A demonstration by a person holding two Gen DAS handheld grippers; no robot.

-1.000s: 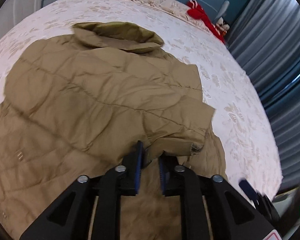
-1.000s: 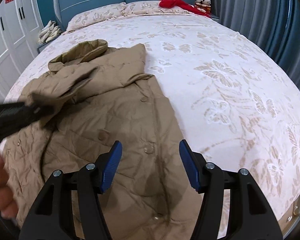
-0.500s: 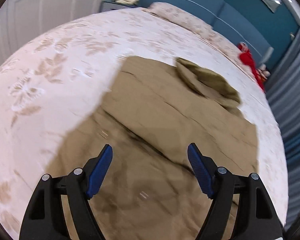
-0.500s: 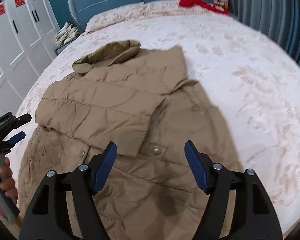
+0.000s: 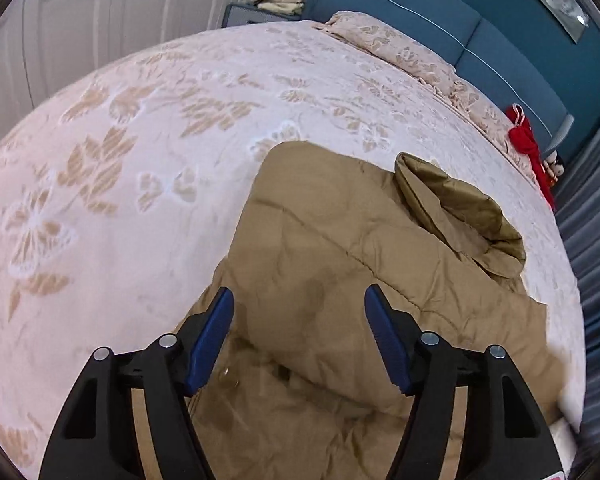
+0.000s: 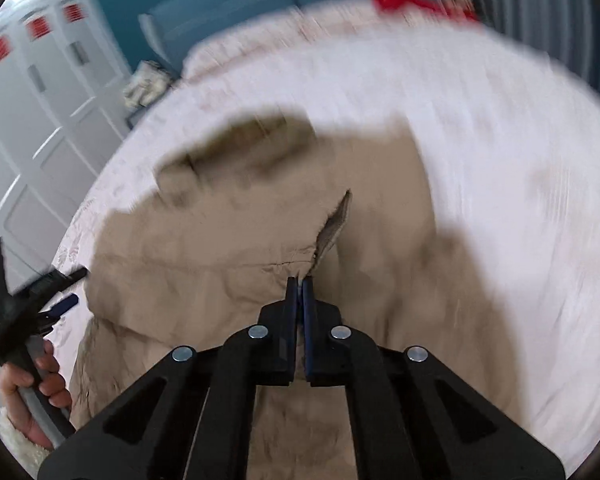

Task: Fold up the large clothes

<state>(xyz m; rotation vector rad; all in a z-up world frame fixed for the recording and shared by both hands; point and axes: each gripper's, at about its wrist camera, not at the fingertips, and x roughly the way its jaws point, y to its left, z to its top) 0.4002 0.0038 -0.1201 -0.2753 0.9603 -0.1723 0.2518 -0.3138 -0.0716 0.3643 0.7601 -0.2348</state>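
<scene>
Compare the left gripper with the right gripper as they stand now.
The left gripper is open, nothing between its pads; the right gripper has just closed on the sleeve cuff of the tan coat. The left hovers over the folded coat; the right pinches fabric. Both have black fingers and blue pads.

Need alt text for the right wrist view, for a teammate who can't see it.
The right tongs are shut on the cuff of a tan quilted coat spread over a floral bedspread, the picture streaked with motion blur. At the left edge, a hand holds the left tongs beside the coat. A blue headboard and white wardrobe doors stand behind.
</scene>
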